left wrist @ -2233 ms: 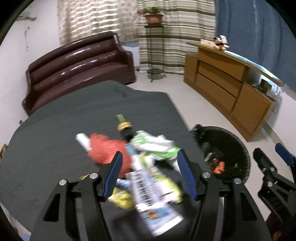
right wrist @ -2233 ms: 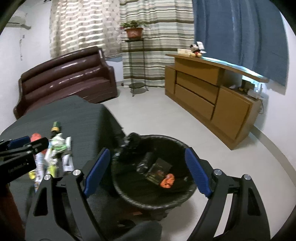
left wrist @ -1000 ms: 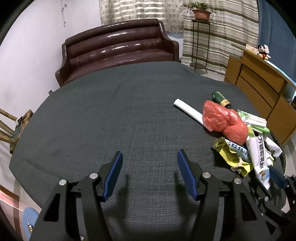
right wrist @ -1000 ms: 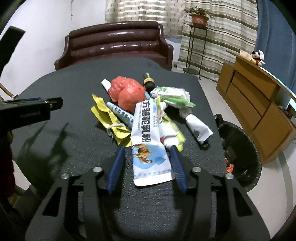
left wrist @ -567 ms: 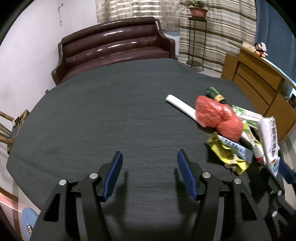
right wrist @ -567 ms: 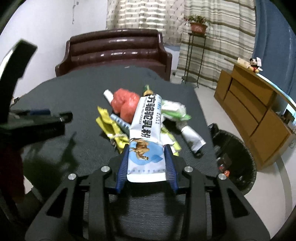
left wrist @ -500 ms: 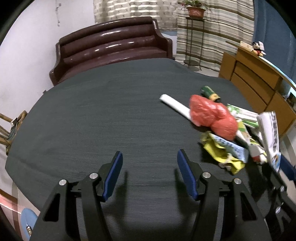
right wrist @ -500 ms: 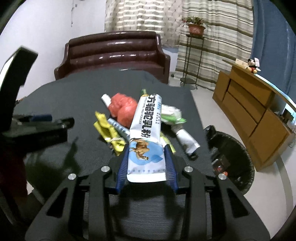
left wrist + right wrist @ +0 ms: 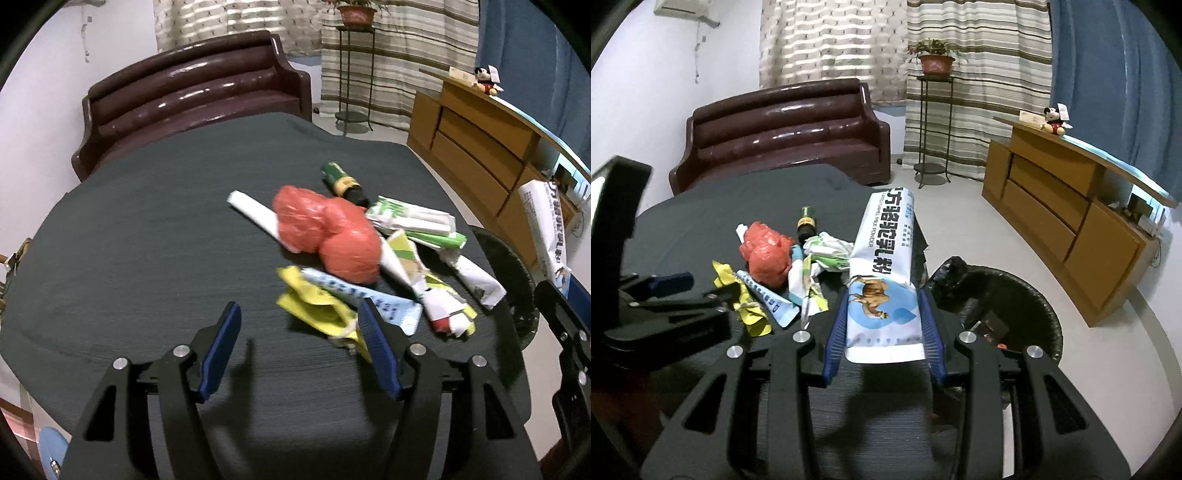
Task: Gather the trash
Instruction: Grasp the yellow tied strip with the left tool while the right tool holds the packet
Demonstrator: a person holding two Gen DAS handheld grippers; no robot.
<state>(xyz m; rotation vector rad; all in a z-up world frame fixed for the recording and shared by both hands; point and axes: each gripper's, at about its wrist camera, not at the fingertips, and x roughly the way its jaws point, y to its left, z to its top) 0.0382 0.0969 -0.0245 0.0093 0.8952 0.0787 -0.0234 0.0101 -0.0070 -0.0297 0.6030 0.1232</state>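
My right gripper (image 9: 882,325) is shut on a white and blue milk powder packet (image 9: 886,266), held above the table's right edge, next to the black trash bin (image 9: 1008,291). The same packet (image 9: 546,229) shows at the far right of the left wrist view. My left gripper (image 9: 299,332) hovers over the dark table (image 9: 147,236), its jaws opening, nothing between them. Its right finger (image 9: 376,347) hangs over a yellow wrapper (image 9: 317,306). Just past it lie a red plastic bag (image 9: 325,229), a small dark bottle (image 9: 343,181) and several white and green wrappers (image 9: 417,221).
A brown leather sofa (image 9: 783,129) stands behind the table. A wooden sideboard (image 9: 1067,218) runs along the right wall, with a plant stand (image 9: 934,122) by the curtains. The bin holds several scraps on a black liner.
My right gripper has shut on the milk powder packet, lifted it off the pile and carried it toward the bin. My left gripper has swung right, bringing the trash pile close to its fingers.
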